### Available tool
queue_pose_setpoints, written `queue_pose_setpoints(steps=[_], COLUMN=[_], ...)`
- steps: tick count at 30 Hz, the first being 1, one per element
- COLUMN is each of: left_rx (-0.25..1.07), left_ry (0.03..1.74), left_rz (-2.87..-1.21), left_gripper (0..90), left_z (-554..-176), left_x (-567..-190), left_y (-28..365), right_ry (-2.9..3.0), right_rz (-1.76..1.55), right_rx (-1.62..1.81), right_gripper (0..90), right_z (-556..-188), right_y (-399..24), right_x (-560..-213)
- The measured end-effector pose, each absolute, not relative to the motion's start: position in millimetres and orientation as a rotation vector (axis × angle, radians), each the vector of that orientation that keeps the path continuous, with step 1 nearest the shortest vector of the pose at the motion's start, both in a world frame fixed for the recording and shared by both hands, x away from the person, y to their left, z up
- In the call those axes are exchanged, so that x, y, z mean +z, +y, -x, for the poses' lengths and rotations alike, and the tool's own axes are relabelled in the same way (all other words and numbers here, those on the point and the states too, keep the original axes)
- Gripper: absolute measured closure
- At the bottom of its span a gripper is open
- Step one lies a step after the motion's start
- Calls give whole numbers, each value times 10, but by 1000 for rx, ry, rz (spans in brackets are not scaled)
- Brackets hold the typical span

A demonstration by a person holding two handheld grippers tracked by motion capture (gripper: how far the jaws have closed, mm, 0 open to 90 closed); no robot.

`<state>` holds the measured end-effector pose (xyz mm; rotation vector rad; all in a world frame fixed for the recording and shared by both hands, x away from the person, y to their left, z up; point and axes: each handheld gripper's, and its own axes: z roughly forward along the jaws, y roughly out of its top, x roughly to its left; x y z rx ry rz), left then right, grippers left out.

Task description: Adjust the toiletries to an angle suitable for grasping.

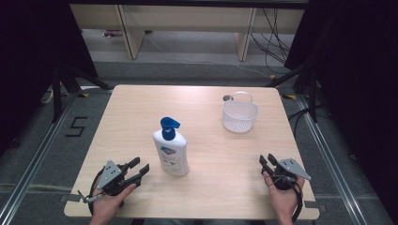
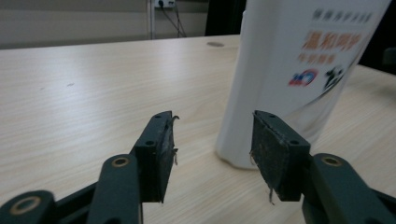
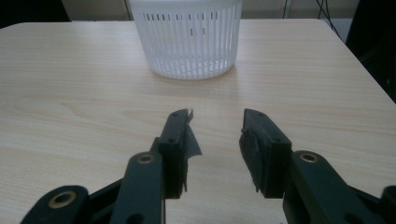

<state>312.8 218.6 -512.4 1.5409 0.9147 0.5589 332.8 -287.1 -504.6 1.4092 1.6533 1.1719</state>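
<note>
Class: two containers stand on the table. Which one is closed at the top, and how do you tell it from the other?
The white pump bottle near the left gripper: a blue pump head caps it. The white slotted basket, farther back on the right, is open-topped with a loop handle.

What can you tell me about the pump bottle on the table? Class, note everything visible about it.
The bottle is white, plastic-looking, with a blue pump head on top, its spout pointing right in the high view. A blue and red label sits on its front; the left gripper view shows orange and grey print on its side. It stands upright near the middle of the wooden table, resting on its base. Nothing else touches it: the left tongs are open just short of it.
</note>
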Motion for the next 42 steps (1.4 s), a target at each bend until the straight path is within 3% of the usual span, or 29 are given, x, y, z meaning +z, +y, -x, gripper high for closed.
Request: queue_pose_setpoints(steps=[5, 15, 42], left_rx=[580, 630, 753], left_ry=[879, 817, 762], left_rz=[-1505, -1480, -1479], left_gripper=[482, 355, 346], left_z=[-3087, -3014, -3125], left_x=[-4932, -4511, -3885], left_y=[2112, 1867, 1447], right_ry=[1655, 1648, 1648], right_rz=[-1409, -1405, -1433], right_rx=[1192, 1197, 1203], right_gripper=[608, 576, 545], right_z=[-3320, -3307, -3298], right_y=[-2850, -2825, -2796], right_x=[-5051, -5043, -5040])
